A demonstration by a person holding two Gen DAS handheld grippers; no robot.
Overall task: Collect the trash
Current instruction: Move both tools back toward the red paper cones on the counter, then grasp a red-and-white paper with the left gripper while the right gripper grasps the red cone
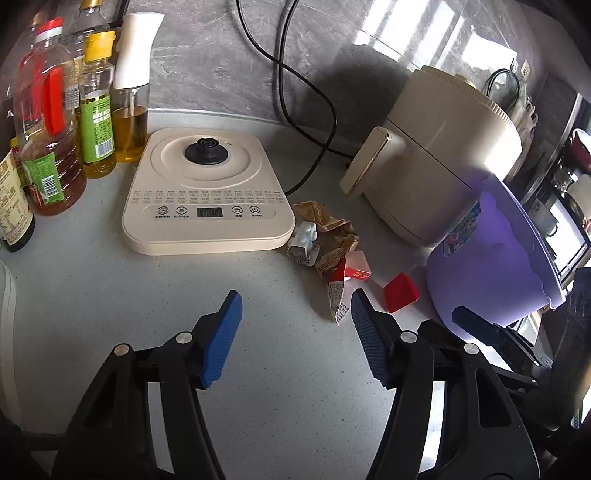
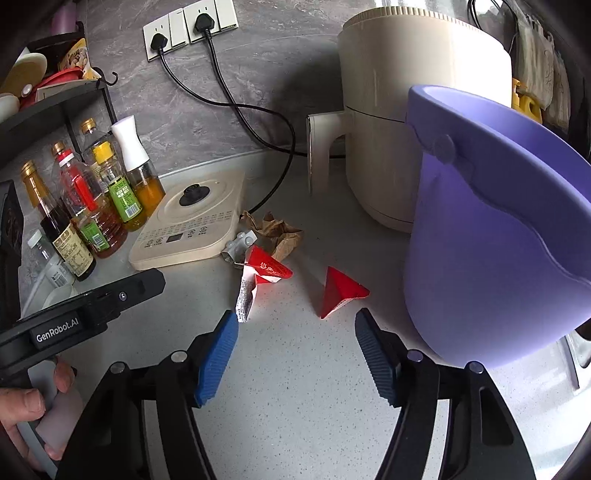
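— Both grippers, left point(image 1: 296, 306) and right point(image 2: 295, 326), hover over the counter point(image 1: 110, 295) with jaws spread, pinching nothing.

— And the trash?

— Just beyond the fingertips: a red carton point(image 2: 341, 290) lies beside the purple bin point(image 2: 498, 240); a torn wrapper point(image 2: 264, 271), brown paper point(image 2: 279, 232) and white plug point(image 2: 240, 245) crowd the kettle base point(image 2: 192, 225), right of the oil bottles point(image 1: 48, 147).

A cream square induction base with a black centre knob point(image 1: 208, 192) lies flat on the speckled grey countertop point(image 1: 110, 295), plastic oil bottles point(image 1: 48, 147) just left of it, a cream cylindrical air fryer point(image 1: 443, 155) to its right, black cords point(image 2: 236, 107) plugged into white wall sockets point(image 2: 190, 27)
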